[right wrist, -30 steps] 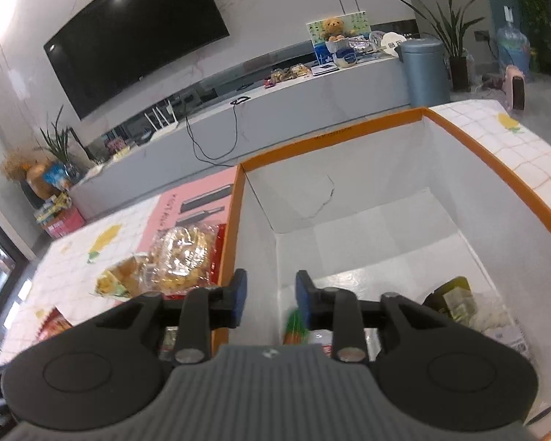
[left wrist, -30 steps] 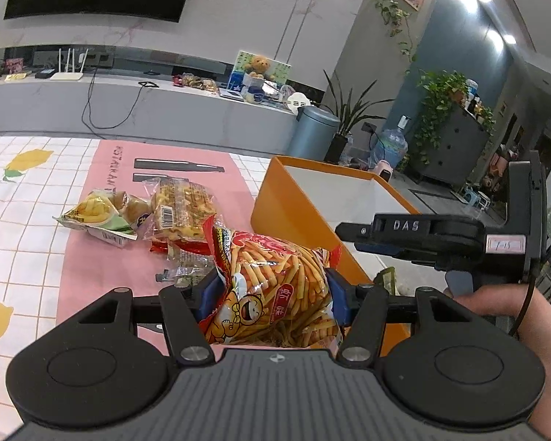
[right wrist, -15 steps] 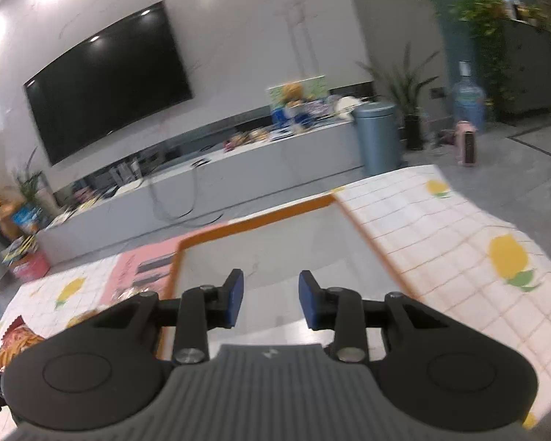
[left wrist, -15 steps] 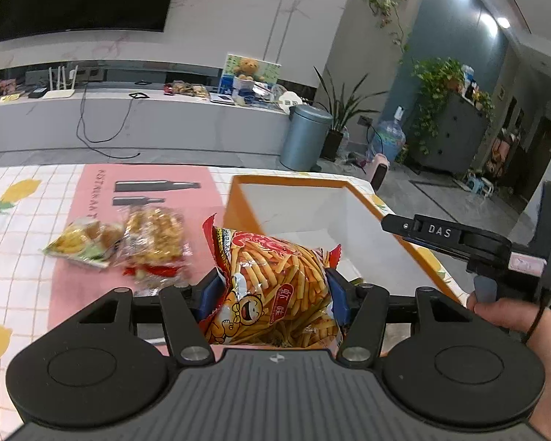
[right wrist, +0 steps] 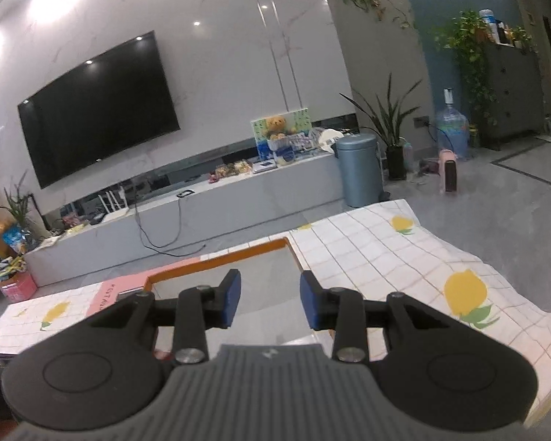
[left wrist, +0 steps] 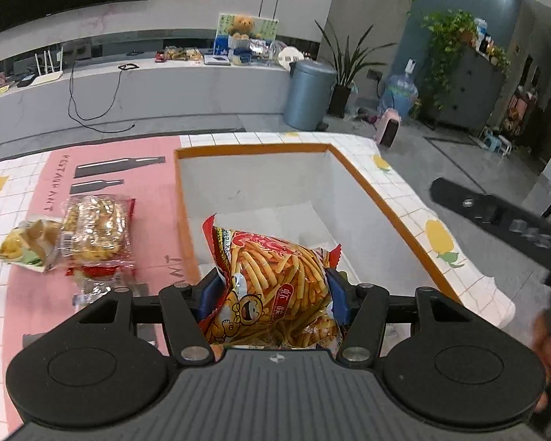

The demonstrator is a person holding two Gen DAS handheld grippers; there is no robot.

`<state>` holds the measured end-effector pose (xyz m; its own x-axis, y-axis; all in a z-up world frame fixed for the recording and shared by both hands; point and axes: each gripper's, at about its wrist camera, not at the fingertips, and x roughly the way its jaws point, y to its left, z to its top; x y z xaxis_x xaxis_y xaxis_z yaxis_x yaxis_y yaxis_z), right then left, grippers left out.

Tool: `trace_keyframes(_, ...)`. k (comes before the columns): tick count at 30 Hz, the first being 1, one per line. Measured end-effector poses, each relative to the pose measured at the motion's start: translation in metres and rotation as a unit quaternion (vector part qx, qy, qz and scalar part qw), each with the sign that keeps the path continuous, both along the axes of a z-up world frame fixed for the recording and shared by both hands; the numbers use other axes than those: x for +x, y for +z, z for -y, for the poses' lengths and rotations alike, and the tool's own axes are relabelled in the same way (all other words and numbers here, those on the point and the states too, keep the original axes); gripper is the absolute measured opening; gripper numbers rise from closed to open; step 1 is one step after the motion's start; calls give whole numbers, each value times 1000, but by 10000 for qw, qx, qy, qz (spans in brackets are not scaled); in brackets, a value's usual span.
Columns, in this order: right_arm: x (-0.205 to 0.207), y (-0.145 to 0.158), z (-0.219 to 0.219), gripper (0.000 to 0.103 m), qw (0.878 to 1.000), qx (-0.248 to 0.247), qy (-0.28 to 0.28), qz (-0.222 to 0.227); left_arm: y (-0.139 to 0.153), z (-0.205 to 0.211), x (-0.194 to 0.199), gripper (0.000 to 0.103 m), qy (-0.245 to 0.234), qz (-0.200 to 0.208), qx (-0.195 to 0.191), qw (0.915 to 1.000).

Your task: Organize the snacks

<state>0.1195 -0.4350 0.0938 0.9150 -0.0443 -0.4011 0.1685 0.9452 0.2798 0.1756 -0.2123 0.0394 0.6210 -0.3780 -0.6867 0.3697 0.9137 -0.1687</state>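
left hand-held gripper (left wrist: 273, 292) is clamped on the fries bag (left wrist: 275, 286), blue pads (left wrist: 210, 291) pressing both sides. bag hangs over the near end of the orange-rimmed box (left wrist: 367, 191), above the rim, not yet inside.

doing it well, i'd say: carry the bag further in over the box's bare white floor b4 letting go, lower it past the rim so it doesn't catch the orange edge, keep it level so it lands flat. bag is soft & crinkly, so part the pads fully or a corner may drag out w/ them.

right hand-held gripper (right wrist: 270, 303) has nothing between its pads; they stand apart & are opening. it sits to the right of the box, clear of the drop path.

vs a sec ago: the left view looked at the box from its left corner, now it's square over the box. the right one was down inside the box, pads closer together; now it's up and out. the 2 packets (left wrist: 95, 228) left of the box on the pink mat (left wrist: 147, 198) of the counter (left wrist: 415, 205) haven't moved.
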Motion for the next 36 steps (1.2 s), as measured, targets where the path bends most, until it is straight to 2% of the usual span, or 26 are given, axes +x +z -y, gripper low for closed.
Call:
trace_keyframes(4,2,0,3,35,10000,69,1,1,-10,14,13,67,134,-57,217,9997)
trace_keyframes(9,2,2,2,36,10000,46,41,28,-18,25,22,67,134,-111,222,9996)
trace_keyframes(15,-1,0,8,36,9999,110,-129,-4,-19,33,26,69,247,18,354,9991)
trace_keyframes(19,-1,0,10,36,9997,212,-136,10,-24,35,20,84,363,12,585,9976)
trace_keyframes(23,0,1,6,36,9998,118,-145,-27,-20,38,9,87,347,212,738,9964)
trace_keyframes(29,3,0,-3,36,9999,4,-69,-80,-4,37,-3,87,230,298,736,9966)
trace_keyframes(36,9,-2,-17,36,9998,97,142,-71,10,16,-11,87,356,440,920,9941)
